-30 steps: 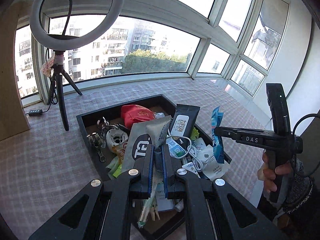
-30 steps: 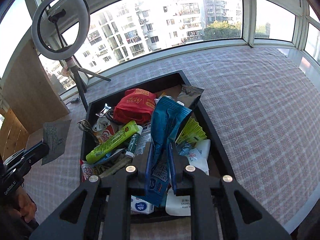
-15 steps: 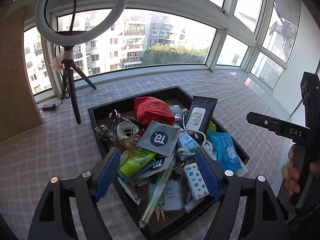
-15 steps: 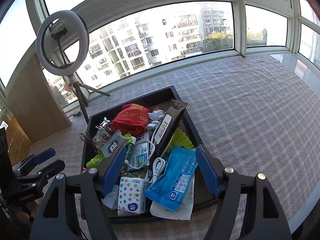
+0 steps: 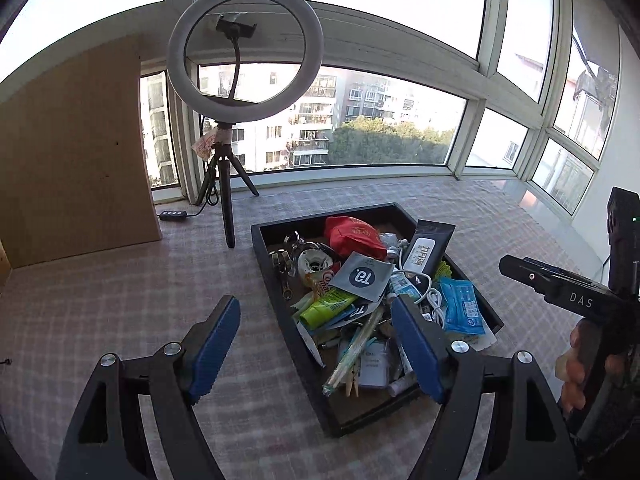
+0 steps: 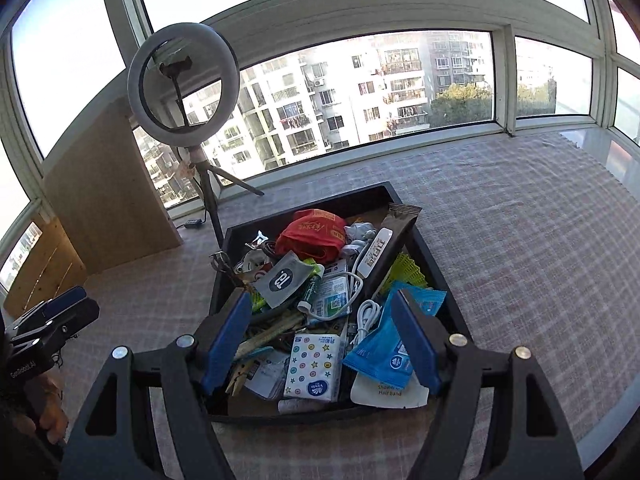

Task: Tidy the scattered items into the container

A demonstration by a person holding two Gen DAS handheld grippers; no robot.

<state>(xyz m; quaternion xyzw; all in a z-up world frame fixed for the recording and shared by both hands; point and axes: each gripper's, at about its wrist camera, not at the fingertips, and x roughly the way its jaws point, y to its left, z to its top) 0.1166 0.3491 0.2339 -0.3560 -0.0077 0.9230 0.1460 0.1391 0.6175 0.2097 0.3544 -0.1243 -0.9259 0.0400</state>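
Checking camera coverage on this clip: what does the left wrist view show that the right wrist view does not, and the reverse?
Left wrist only: the right gripper from the side and the green tube in full.

Right wrist only: the star-patterned tissue pack, the white hair-band sachet, and the left gripper at the edge.

Both: the black tray, red pouch, grey sachet, blue packet and ring light.

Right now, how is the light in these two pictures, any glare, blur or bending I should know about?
Left wrist view: sky behind the white ring light on its tripod is blown out, window frames bow from fisheye, and the black tray of clutter is sharp. Right wrist view: strong backlight from the windows, dark corners, the checked tablecloth curves, and the blue foil packet shows readable print.
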